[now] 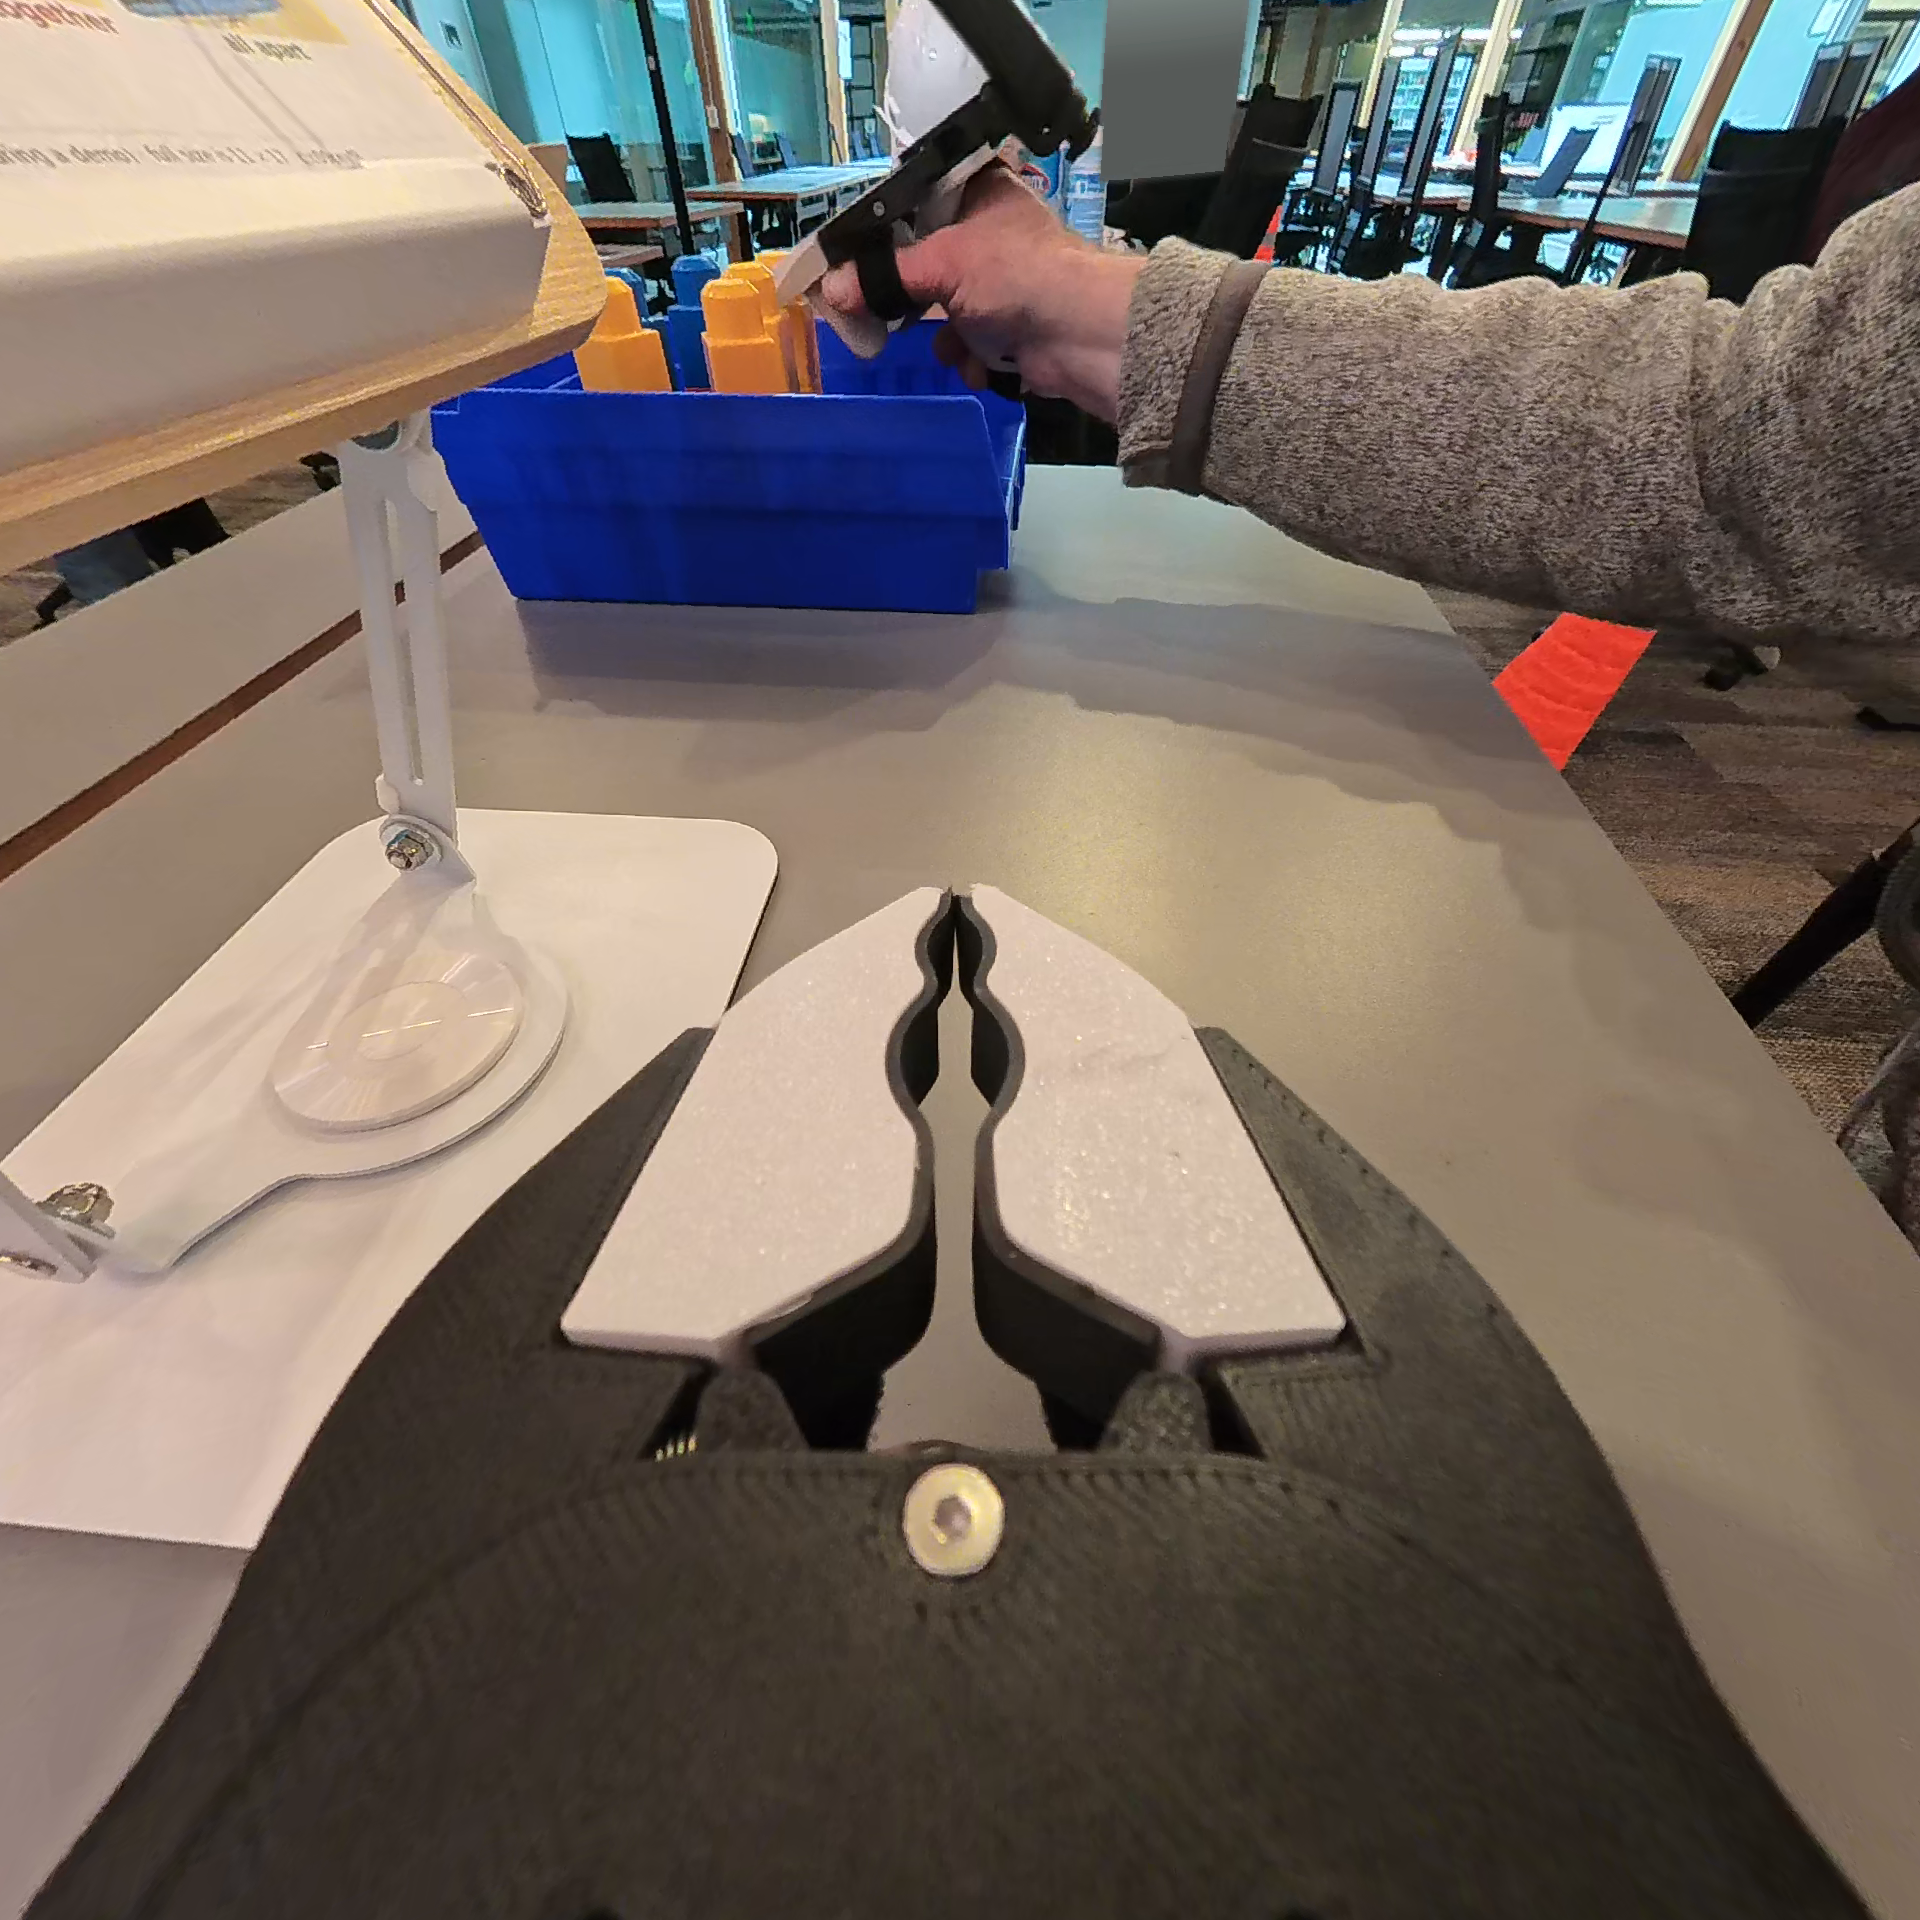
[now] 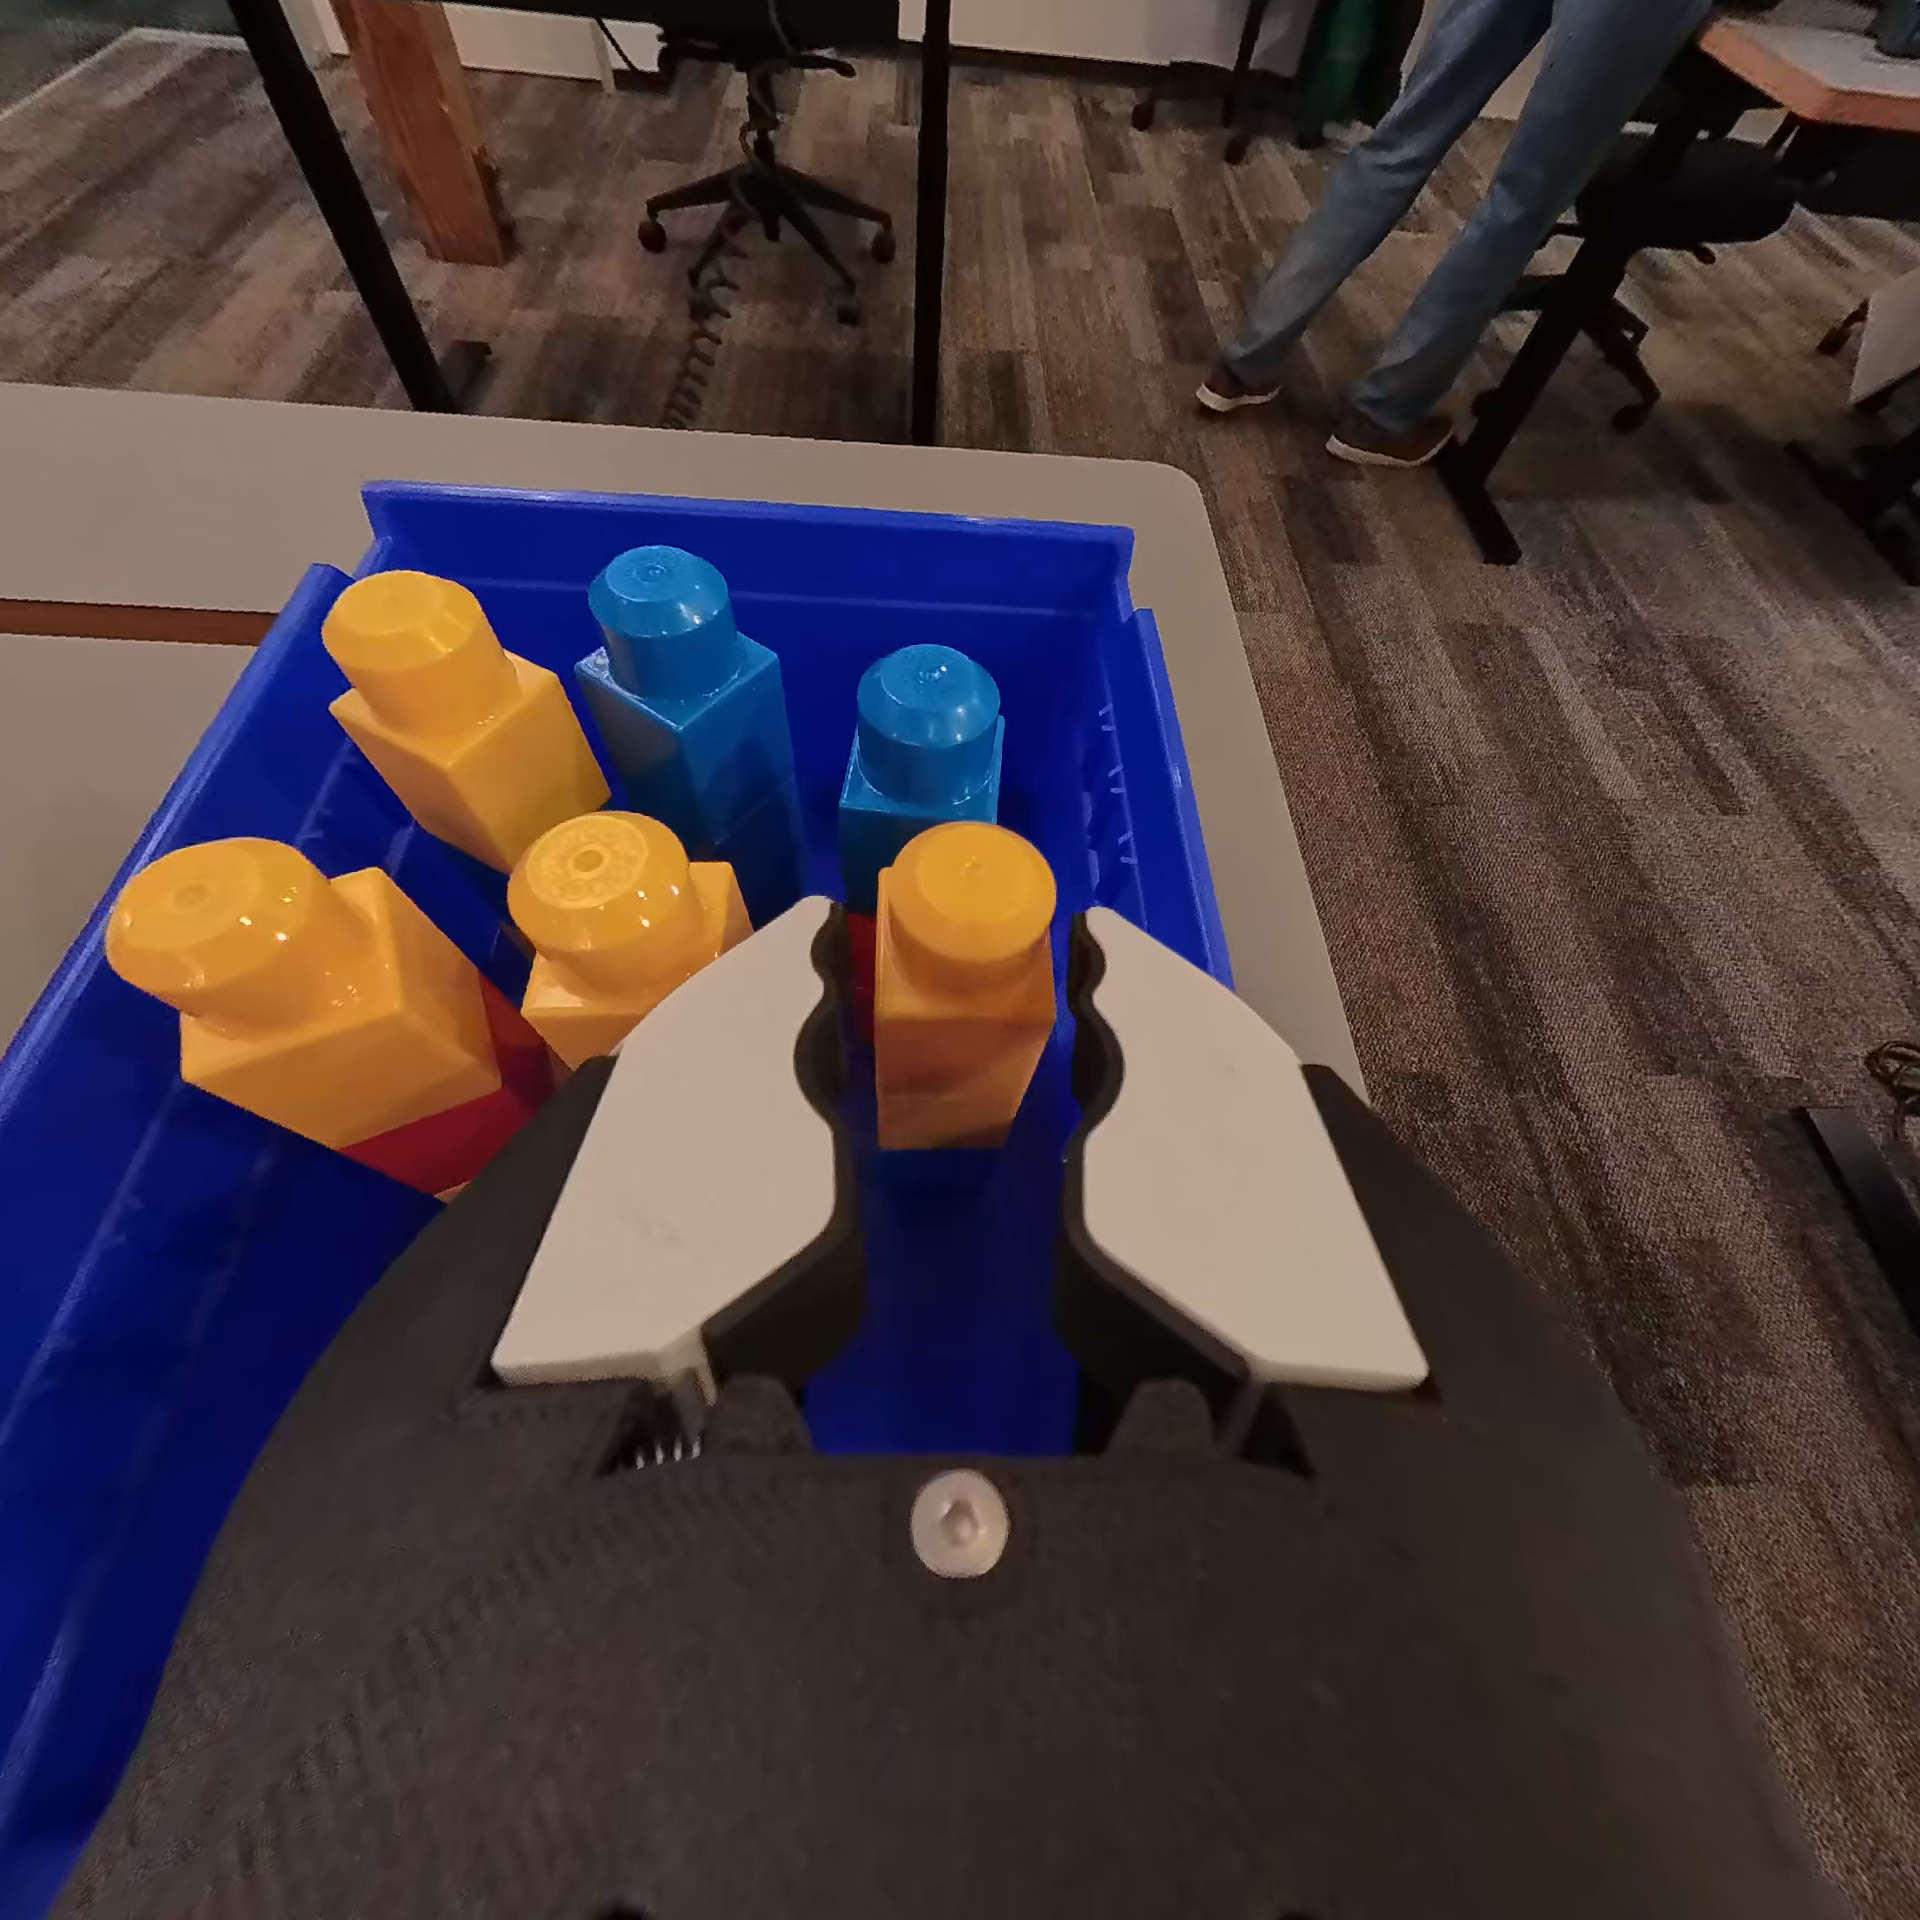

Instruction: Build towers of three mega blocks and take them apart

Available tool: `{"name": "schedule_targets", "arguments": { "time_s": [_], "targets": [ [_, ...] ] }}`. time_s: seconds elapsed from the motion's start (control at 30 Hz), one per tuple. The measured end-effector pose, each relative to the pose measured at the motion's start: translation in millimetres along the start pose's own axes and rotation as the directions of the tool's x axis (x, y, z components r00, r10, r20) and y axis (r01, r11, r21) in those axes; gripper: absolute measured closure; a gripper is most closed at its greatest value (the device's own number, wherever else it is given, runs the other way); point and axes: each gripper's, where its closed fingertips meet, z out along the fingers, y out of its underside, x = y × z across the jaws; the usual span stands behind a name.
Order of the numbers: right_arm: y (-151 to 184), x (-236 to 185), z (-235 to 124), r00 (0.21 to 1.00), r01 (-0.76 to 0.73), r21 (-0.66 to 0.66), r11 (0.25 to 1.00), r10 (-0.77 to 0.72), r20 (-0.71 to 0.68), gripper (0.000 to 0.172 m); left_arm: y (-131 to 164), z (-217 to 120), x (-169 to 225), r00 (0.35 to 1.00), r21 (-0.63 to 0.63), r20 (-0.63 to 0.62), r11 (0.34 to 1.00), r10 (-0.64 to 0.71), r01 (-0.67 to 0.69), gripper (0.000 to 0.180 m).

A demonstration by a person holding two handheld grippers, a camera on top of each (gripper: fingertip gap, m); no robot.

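Yellow block (image 2: 961, 997) between right gripper's (image 2: 951, 935) spread fingers.

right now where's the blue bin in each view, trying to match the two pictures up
Left wrist view: the blue bin sits at the far end of the grey table, upper centre, beside the white stand.
Right wrist view: the bin fills the left and centre, directly under the right gripper.
Shared landmark: the yellow blocks standing in the bin, and the brown strip across the table.

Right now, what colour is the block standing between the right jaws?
Yellow-orange block, clearest in the right wrist view.
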Motion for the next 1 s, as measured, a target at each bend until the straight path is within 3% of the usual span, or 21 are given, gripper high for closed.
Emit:
{"name": "schedule_targets", "arguments": {
  "time_s": [0.27,0.47,0.77,1.0],
  "targets": [
    [-25.7,2.0,-11.3,1.0,0.023,0.034,0.999,-0.023,0.001,0.125,1.0,0.2,-1.1,1.0,-0.003,0.003,1.0,-0.002,0.002,0.18],
    [-41.9,-0.8,6.0,0.996,0.078,-0.096,0.992,-0.074,0.05,0.124,2.0,0.4,-1.9,1.0,-0.007,0.005,1.0,-0.003,0.003,0.18],
    [-29.4,-2.3,35.0,0.987,0.141,-0.362,0.921,-0.102,0.126,0.134,2.8,0.1,-2.3,1.0,-0.008,0.002,1.0,-0.006,0.006,0.18],
    [-26.3,-4.6,42.3,0.981,0.168,-0.435,0.885,-0.109,0.158,0.143,2.9,0.3,-1.6,1.0,-0.007,-0.004,1.0,-0.008,0.008,0.18]
  ]
}}
